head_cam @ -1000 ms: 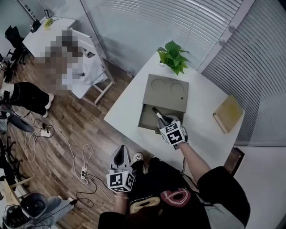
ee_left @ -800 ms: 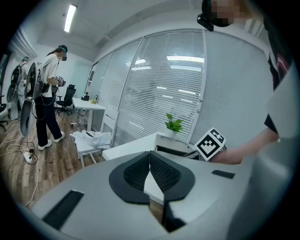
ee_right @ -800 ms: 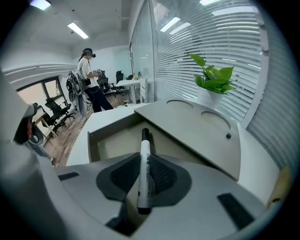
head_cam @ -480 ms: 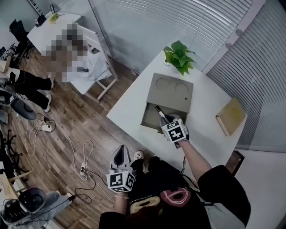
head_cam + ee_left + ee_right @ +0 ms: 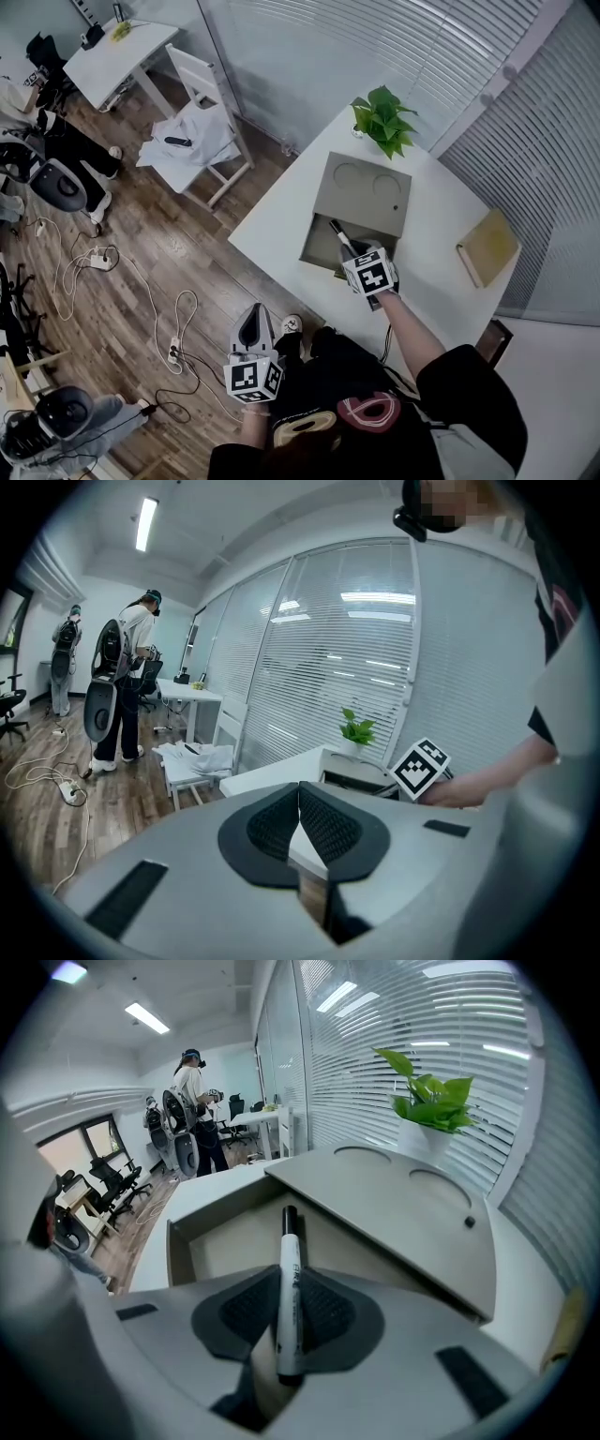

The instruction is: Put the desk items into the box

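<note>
A grey-beige box [image 5: 361, 192] lies on the white table [image 5: 272, 234], its lid [image 5: 394, 1213] slid back and its near part open [image 5: 225, 1241]. My right gripper [image 5: 351, 253] hovers at that opening with a white marker with a black cap [image 5: 289, 1279] between its pads, the cap pointing into the box. The marker [image 5: 339, 237] sticks out ahead of the jaws. These jaws are opening, and the pads still touch the marker. My left gripper [image 5: 253, 330] hangs off the table, low over the floor, shut and empty [image 5: 300, 799].
A potted plant [image 5: 382, 120] stands at the table's far corner behind the box. A tan notebook [image 5: 487, 248] lies at the right edge. A white chair [image 5: 202, 131] with clothes stands left of the table. Cables [image 5: 169, 328] trail on the wooden floor.
My right gripper stays at the box's opening with the marker. The left gripper has not moved. The person beside the white chair is gone from the head view.
</note>
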Motion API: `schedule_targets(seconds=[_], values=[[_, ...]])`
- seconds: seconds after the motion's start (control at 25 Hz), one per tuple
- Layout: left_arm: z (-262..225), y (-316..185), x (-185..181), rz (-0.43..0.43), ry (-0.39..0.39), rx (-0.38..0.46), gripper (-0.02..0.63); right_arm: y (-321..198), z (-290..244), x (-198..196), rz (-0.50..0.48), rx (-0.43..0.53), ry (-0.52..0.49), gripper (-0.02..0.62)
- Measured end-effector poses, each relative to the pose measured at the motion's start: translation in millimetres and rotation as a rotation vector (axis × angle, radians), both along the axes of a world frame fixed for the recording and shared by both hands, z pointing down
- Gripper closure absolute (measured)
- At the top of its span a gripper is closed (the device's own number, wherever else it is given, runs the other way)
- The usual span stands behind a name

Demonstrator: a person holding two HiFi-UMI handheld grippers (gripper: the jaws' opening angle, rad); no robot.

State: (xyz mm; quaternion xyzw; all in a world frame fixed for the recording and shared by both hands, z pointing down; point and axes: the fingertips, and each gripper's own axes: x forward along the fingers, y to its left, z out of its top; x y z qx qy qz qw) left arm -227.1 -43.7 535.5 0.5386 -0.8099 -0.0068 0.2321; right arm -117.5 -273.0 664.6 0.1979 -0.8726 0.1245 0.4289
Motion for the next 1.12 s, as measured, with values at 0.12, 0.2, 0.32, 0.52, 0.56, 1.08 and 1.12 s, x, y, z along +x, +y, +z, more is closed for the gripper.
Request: schedule_targets(seconds=[0.12, 0.2, 0.32, 0.52, 0.56, 1.08, 1.12], values=[[0.6, -2.3, 0.8, 0.009, 0.004, 0.001, 0.588, -1.1, 0.7, -0.5, -0.003, -0.009, -0.004, 0.512], [-0.2, -1.9, 2.3, 0.017, 0.006, 0.002, 0.589, 1.4, -0.4, -1.2, -0.009, -0.014, -0.004, 0.502], [-1.0, -1.5, 4.0, 0.022, 0.006, 0.005, 0.589, 5.1, -1.9, -2.9, -0.019, -0.020, -0.016, 0.471], [0.6, -0.6, 3.4, 0.023, 0.006, 0.007, 0.589, 6.0, -3.7, -3.3, -0.025, -0.020, -0.037, 0.425], [0.3, -0.2, 3.3, 0.024, 0.006, 0.008, 0.589, 6.3, -5.1, -3.6, -0.022, -0.024, -0.044, 0.423], [-7.6, -5.7, 7.6, 0.074, 0.004, 0.046, 0.589, 17.6, -46.6, -0.2, 0.007, -0.002, -0.123, 0.388], [-7.9, -7.1, 9.0, 0.083, 0.004, 0.050, 0.588, 18.8, -50.3, 1.0, 0.010, 0.002, -0.134, 0.381]])
